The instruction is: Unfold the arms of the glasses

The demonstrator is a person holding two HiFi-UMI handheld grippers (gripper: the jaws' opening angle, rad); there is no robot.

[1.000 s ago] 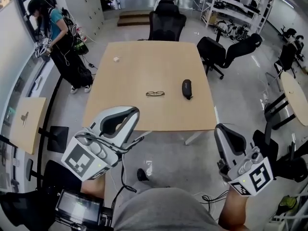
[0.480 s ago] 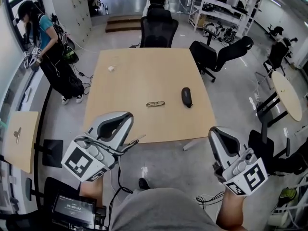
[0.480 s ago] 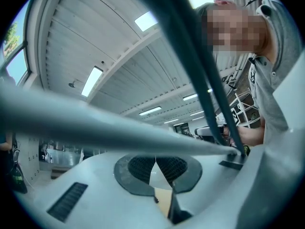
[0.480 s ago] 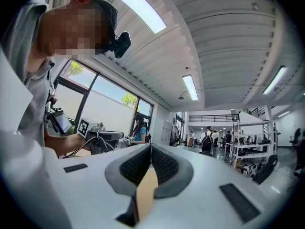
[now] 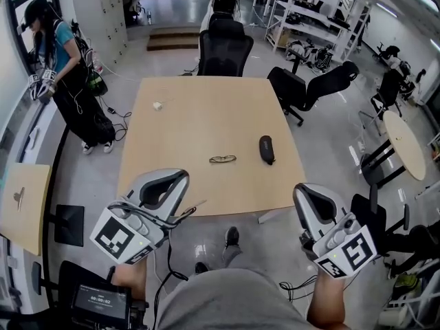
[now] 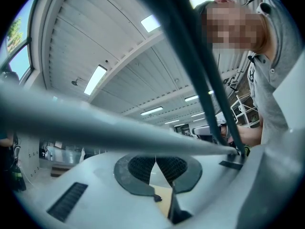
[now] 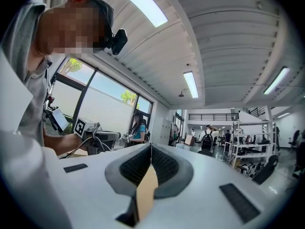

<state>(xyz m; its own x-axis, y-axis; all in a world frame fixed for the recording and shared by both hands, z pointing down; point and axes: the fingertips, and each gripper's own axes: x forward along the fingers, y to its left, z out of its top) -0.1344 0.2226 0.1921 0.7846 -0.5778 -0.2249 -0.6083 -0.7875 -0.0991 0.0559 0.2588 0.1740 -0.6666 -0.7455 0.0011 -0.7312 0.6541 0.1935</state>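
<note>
Lying on the worktop [image 5: 206, 115], the glasses [image 5: 222, 159] look light, fragile, best pinched near 1 arm's tip; left gripper [image 5: 167, 182] and right gripper [image 5: 315, 199] hover closed, empty.

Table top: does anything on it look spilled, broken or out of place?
Nothing stands out. The glasses lie flat near the middle of the table, with the dark case beside them, not touching. A small white object sits alone toward the far left corner.

No lettering is legible: the left cube [image 5: 122, 236] and right cube [image 5: 344, 253] bear only black-and-white square markers, and the small screen's [image 5: 100, 299] digits are too small to read.
</note>
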